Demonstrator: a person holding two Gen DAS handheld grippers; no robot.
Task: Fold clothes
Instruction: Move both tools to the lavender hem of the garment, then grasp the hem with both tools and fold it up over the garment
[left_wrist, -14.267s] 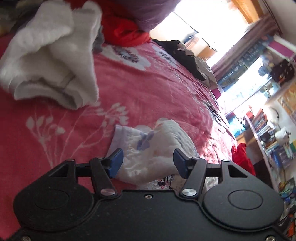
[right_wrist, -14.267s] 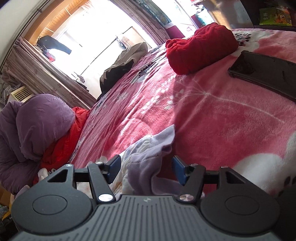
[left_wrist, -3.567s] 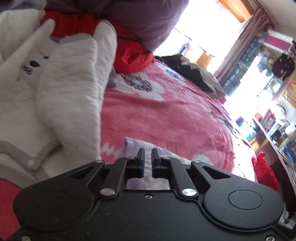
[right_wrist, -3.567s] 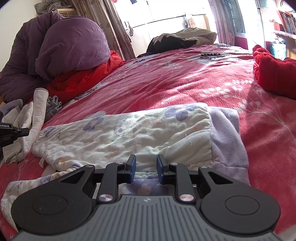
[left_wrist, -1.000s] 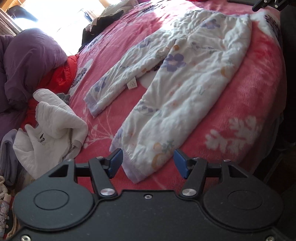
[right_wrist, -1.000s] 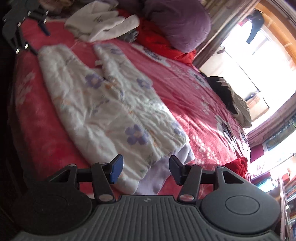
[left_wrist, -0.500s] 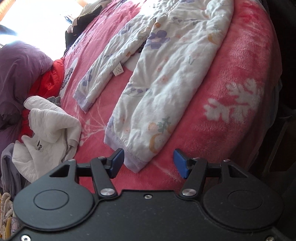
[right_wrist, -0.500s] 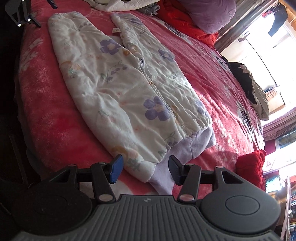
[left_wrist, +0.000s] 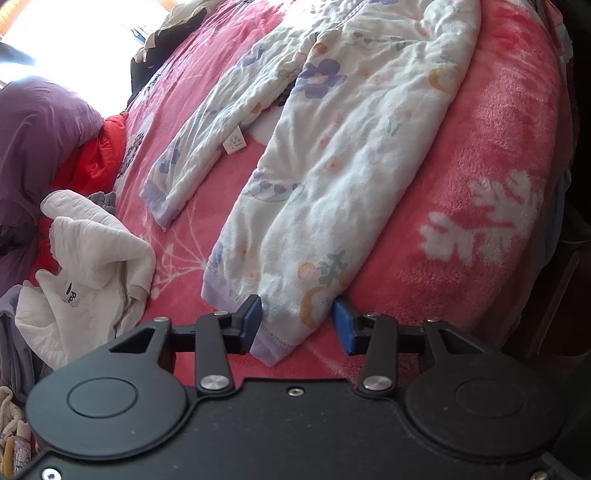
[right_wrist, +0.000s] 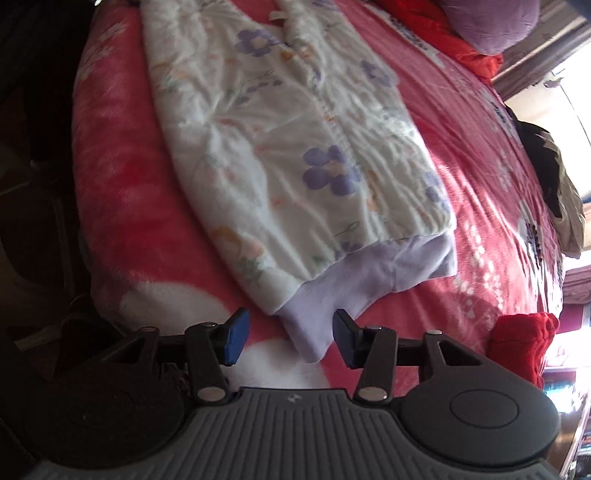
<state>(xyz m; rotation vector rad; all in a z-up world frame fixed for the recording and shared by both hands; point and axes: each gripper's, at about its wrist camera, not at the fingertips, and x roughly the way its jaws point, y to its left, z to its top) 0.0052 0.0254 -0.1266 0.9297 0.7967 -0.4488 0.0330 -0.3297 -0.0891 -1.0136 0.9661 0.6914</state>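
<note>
White floral pants (left_wrist: 332, 158) with lilac cuffs lie spread flat on the pink bedspread (left_wrist: 491, 155). In the left wrist view my left gripper (left_wrist: 297, 325) is open, its blue pads on either side of the near leg's lilac cuff (left_wrist: 271, 345). In the right wrist view the same pants (right_wrist: 280, 140) show from the waist end. My right gripper (right_wrist: 286, 341) is open, its pads on either side of the near corner of the lilac waistband (right_wrist: 314, 321). Neither gripper holds cloth.
A crumpled white garment (left_wrist: 85, 266) lies left of the pants, with purple bedding (left_wrist: 33, 140) and red cloth (left_wrist: 96, 162) behind. A red bundle (right_wrist: 524, 343) and a dark garment (right_wrist: 554, 177) lie on the far side. The bed's edge (right_wrist: 85, 206) drops off beside the pants.
Both grippers have moved closer to the pants, the left onto the leg cuff and the right onto the waistband corner. Both stay open. The pants have not moved.
</note>
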